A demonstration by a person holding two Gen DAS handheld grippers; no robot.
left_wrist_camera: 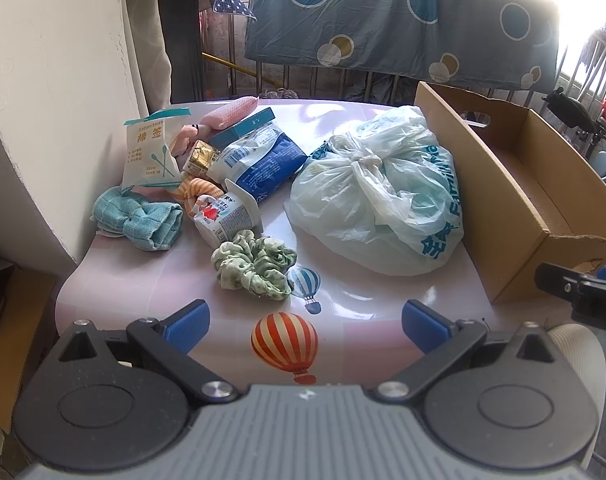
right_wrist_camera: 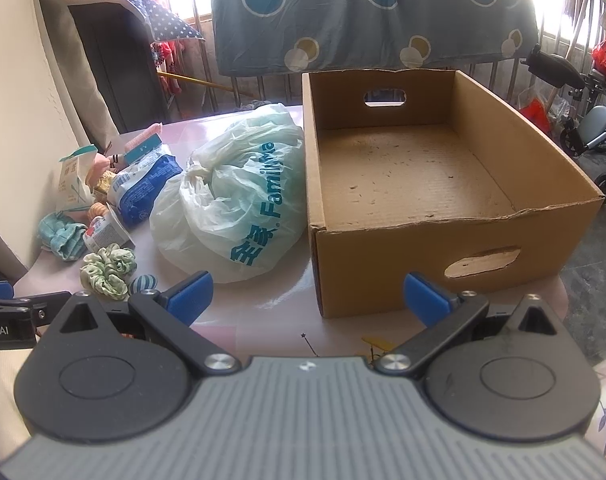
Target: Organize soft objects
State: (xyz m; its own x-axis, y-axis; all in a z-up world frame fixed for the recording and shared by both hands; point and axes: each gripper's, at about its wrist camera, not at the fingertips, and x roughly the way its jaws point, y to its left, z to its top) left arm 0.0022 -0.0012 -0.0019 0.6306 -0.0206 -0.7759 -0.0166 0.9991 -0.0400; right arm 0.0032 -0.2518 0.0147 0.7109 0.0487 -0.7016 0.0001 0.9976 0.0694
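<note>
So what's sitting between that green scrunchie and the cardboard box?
The knotted white plastic bag lies between the green scrunchie and the cardboard box, beside the box's left wall. The right wrist view shows it best.

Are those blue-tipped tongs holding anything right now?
No. The left tongs and right tongs are both open with nothing between them; the green scrunchie and tied plastic bag lie untouched on the table.

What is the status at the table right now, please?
Left gripper and right gripper open, holding nothing. Soft things, green scrunchie nearest, on the table; cardboard box empty. Knotted plastic bag lies between pile and box.
</note>
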